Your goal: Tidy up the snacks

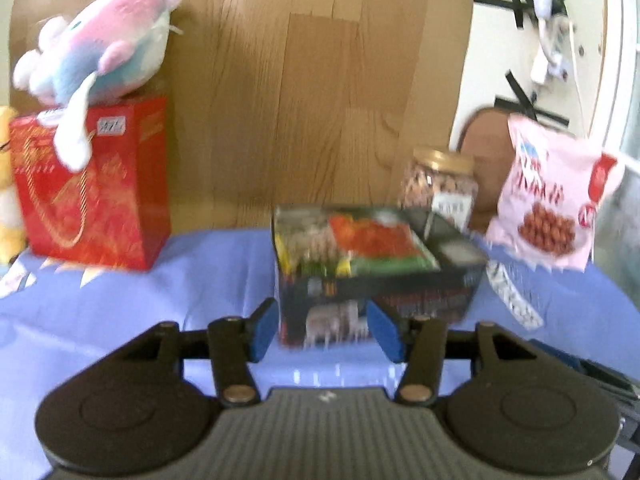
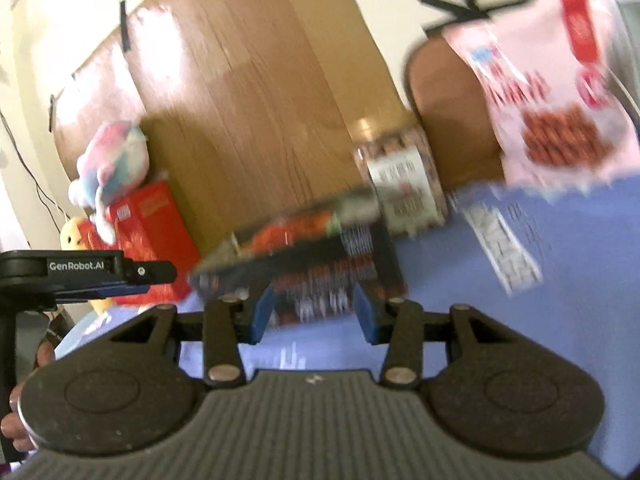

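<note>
Grippers are standing part open, holding nothing: the left gripper and right gripper are both facing the dark snack box lying mid-worktop on the blue cloth. Behind it a nut jar is standing, a pink snack bag leaning toward the right edge, a red box sitting far left.

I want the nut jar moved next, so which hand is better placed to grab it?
Probably right: the jar sits just beyond the right tongs; from the left tongs it stands off to the side behind the box.
</note>
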### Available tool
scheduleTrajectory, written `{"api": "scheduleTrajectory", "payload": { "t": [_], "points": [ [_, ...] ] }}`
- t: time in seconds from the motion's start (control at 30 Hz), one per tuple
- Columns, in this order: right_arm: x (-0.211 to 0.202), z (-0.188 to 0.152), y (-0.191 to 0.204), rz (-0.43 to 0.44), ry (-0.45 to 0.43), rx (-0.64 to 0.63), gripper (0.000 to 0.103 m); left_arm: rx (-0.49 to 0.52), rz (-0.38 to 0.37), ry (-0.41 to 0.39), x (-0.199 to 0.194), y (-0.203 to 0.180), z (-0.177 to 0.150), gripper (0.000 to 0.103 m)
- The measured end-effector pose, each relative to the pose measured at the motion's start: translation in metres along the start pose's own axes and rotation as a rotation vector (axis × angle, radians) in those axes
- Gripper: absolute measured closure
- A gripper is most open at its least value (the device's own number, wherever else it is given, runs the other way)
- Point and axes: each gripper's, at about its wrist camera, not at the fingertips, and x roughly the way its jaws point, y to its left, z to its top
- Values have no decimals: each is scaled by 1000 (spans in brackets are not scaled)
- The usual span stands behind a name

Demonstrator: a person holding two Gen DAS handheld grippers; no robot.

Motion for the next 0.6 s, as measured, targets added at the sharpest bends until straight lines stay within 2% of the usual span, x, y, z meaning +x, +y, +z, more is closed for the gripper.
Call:
{"api": "scheduleTrajectory", "payload": {
  "t": [0.1, 0.13, 0.17, 0.23, 0.27, 0.33, 0.6],
  "points": [
    [-15, -15, 4, 0, 37, -1, 56, -8, 14, 26, -11, 0, -18, 41],
    [-20, -18, 5, 1, 43, 3, 56, -10, 20, 32, -15, 0, -23, 35],
    [-23, -20, 6, 5, 47, 11, 56, -8, 28, 34, -19, 1, -28, 22],
    [-31, -25, 10, 11, 43, 22, 55, 6, 54, 22, -28, 0, -36, 4],
    [-36, -26, 12, 12, 36, 26, 55, 18, 70, 12, -32, 0, -39, 0],
    [-43, -28, 15, 14, 26, 34, 49, 38, 99, 5, -40, -3, -46, 0],
    [-61, -36, 24, 21, -2, 31, 48, 56, 136, 16, -53, -5, -65, 0]
  ]
}}
